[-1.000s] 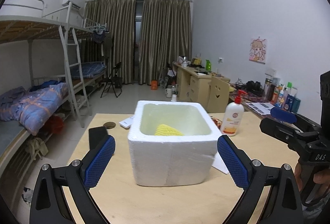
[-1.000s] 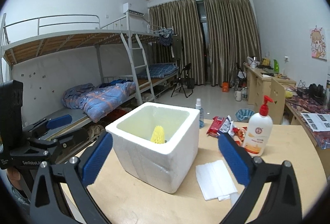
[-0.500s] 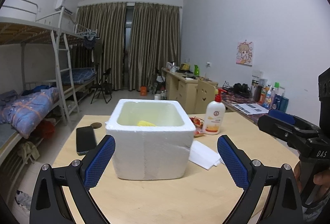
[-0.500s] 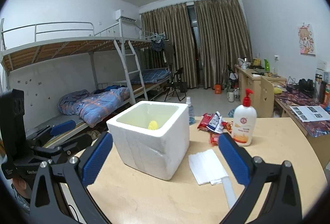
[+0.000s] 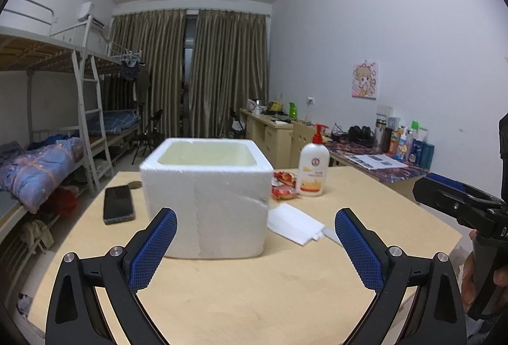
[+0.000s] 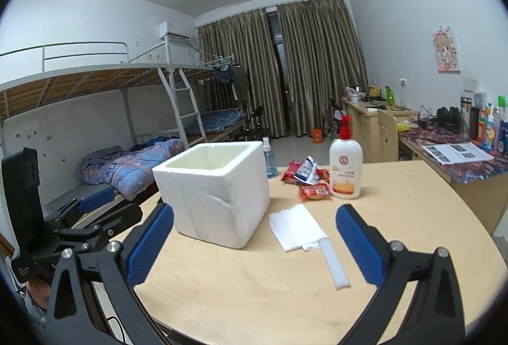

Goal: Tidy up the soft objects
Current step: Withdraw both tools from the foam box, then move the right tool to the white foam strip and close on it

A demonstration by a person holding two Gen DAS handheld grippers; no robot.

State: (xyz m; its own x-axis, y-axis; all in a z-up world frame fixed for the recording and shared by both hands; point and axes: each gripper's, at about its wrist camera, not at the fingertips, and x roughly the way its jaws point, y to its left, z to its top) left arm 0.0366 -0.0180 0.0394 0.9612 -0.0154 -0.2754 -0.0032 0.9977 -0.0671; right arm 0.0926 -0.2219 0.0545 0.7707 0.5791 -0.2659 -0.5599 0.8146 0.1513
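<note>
Meanwhile, one wooden table (image 6: 397, 218) carries one white foam box (image 5: 206, 195); both grippers, left (image 5: 255, 245) and right (image 6: 254, 242), hover empty before it, jaws wide. Right of the box lie one stack of white foam sheets (image 6: 293, 226) and one loose foam strip (image 6: 333, 262), seemingly next to be gathered.

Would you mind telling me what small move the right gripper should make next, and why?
Probably ease the right gripper forward and down toward the white foam sheets lying on the table beside the foam box. Its jaws are open and empty, the sheets lie loose just ahead between its fingers, and they look like a soft item not yet in the box.
</note>
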